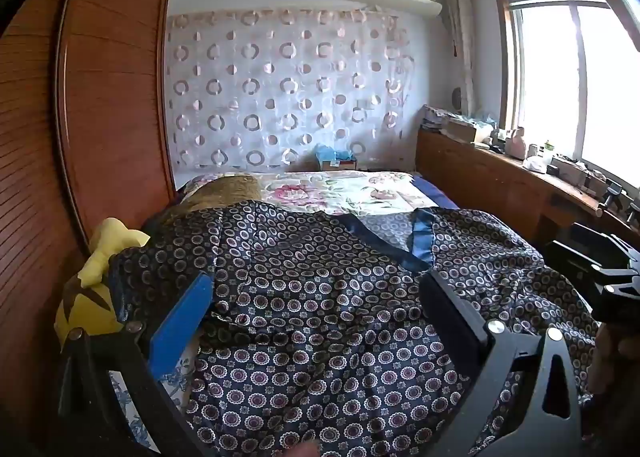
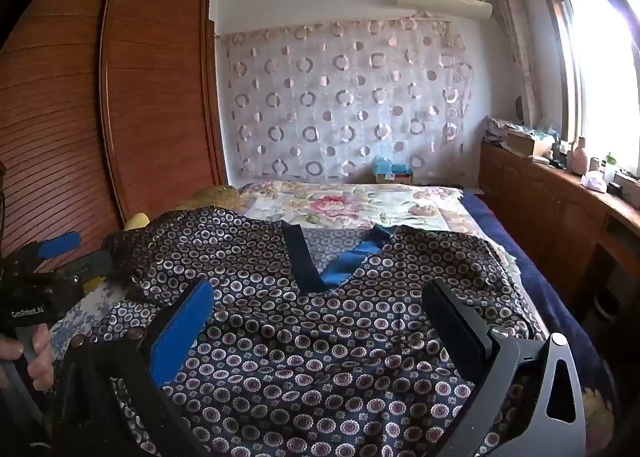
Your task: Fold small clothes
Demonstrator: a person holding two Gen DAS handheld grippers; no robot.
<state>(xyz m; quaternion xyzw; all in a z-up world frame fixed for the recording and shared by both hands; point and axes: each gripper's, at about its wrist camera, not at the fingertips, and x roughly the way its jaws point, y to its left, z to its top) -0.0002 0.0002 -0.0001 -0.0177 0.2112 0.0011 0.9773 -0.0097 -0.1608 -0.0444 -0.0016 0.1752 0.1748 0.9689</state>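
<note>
A dark navy garment [image 1: 320, 297] printed with small round flowers and trimmed with a blue satin neckline lies spread on the bed; it also shows in the right wrist view [image 2: 320, 329]. My left gripper [image 1: 316, 293] is open, its fingers wide apart over the garment's left part. My right gripper [image 2: 320, 309] is open over the garment's middle, below the V neckline [image 2: 320, 269]. The left gripper shows at the left edge of the right wrist view [image 2: 60, 257], by the garment's left sleeve. The right gripper's body shows at the right edge of the left wrist view [image 1: 608, 273].
The bed carries a floral quilt [image 1: 340, 189]. A yellow plush toy [image 1: 100, 281] lies at the bed's left edge by a wooden wardrobe [image 1: 60, 137]. A wooden cabinet [image 2: 552, 209] with clutter runs along the right under the window.
</note>
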